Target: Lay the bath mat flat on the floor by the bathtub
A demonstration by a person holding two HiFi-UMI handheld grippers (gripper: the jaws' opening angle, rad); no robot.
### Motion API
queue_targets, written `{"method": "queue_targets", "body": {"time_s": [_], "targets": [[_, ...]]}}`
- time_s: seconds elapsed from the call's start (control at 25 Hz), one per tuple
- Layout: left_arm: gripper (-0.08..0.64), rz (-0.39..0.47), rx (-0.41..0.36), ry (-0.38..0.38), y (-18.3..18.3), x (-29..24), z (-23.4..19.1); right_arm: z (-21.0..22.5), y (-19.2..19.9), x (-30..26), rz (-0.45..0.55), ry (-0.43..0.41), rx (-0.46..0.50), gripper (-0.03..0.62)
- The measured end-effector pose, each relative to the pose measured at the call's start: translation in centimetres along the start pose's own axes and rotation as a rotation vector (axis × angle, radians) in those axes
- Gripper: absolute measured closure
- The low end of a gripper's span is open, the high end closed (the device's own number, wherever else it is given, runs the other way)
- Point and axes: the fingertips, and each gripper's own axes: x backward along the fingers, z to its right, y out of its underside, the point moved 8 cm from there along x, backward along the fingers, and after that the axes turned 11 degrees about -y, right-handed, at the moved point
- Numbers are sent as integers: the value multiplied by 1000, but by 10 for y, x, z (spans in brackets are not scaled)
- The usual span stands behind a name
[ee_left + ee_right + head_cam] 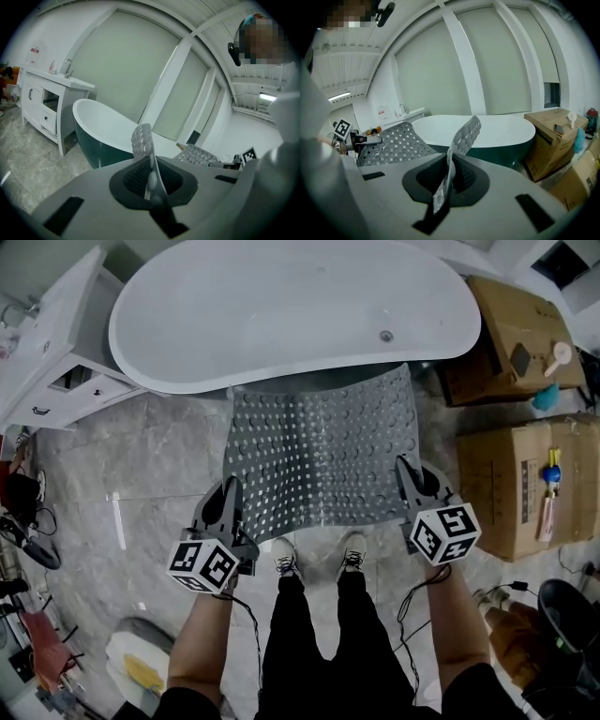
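The left hand-held gripper (228,502) is pinching the near left corner of the mat (319,456), and the right hand-held gripper (411,482) is pinching the near right corner. The mat is spread out between them above the floor (141,465). Its far edge is just beside the tub (281,306).

Grey marble floor (141,456). White vanity cabinet (56,343) far L, w/ tap (68,67). Cardboard boxes (520,488) along R. Big windows (506,61) w/ pale blinds; ceiling strip light (339,97) on.
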Motion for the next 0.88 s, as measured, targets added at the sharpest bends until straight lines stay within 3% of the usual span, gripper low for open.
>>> {"method": "queue_targets", "body": {"time_s": [0.08,0.16,0.32,0.4,0.52,0.88], "targets": [[529,-3,-4,-6,0,12,8,-5,-1,17,-7,5,0,563],[529,14,-29,-11,-38,63,37,-33,-34,67,14,0,4,563],[529,192,-194,-63,-218,218,94,-134,-164,144,234,-107,36,564],[529,203,-207,-63,-254,269,118,-163,-197,186,245,-113,42,563],[529,195,-214,-60,-251,268,110,-165,-192,182,236,-111,44,563],[529,189,-247,-66,-182,183,35,-133,-118,89,229,-109,75,563]]}}
